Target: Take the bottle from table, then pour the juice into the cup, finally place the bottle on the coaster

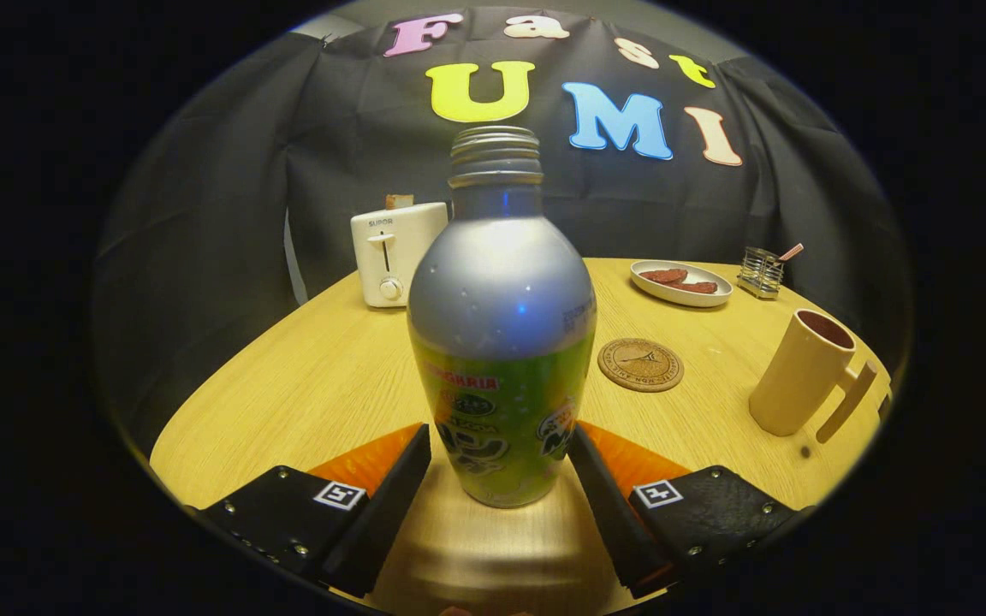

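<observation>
Reaching forward over a round wooden table (305, 385), the gripper (500, 466) held its two fingers spread apart, one on each side of the bottle (501, 325). Each finger stood close to the bottle's lower body, and whether either one touched it could not be told. The bottle stood upright on the table between the fingers, uncapped, with a threaded neck, a silver shoulder and a green printed wrap lower down.

Taking the bottle as the landmark, a round cork coaster (640, 364) lay flat on the table just to its right and a little beyond it. Further right, well apart from the bottle, stood a tan cup (804, 372) with a handle, leaning in the fisheye view. Beyond the coaster sat a white plate (680, 285) carrying dark pieces of food, and past that a small wire holder (759, 272). Behind the bottle to its left stood a white toaster (393, 252).
</observation>
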A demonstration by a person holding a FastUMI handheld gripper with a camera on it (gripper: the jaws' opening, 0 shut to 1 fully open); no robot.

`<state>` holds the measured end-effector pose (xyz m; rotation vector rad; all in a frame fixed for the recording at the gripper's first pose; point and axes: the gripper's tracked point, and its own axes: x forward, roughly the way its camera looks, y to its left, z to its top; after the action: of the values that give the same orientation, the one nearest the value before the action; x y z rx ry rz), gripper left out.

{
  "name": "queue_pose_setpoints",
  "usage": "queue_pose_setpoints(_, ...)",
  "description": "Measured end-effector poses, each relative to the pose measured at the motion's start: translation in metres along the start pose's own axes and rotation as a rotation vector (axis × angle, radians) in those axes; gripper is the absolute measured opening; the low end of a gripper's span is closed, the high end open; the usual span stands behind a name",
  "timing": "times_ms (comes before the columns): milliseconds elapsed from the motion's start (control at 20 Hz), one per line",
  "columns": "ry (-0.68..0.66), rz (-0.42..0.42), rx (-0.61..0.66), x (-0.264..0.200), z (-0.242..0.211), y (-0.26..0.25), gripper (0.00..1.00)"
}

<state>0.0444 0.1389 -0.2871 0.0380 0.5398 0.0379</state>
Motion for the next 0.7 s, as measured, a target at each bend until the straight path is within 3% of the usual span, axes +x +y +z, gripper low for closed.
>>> queue_pose_setpoints(100, 0.006, -0.001, 0.007, 0.000, -0.001, -0.001, 0.98)
queue_pose_setpoints(200, 0.013, 0.002, 0.006, 0.002, -0.001, -0.002, 0.83)
queue_pose_setpoints(700, 0.004, 0.093, 0.167, -0.014, 0.031, -0.004, 0.79)
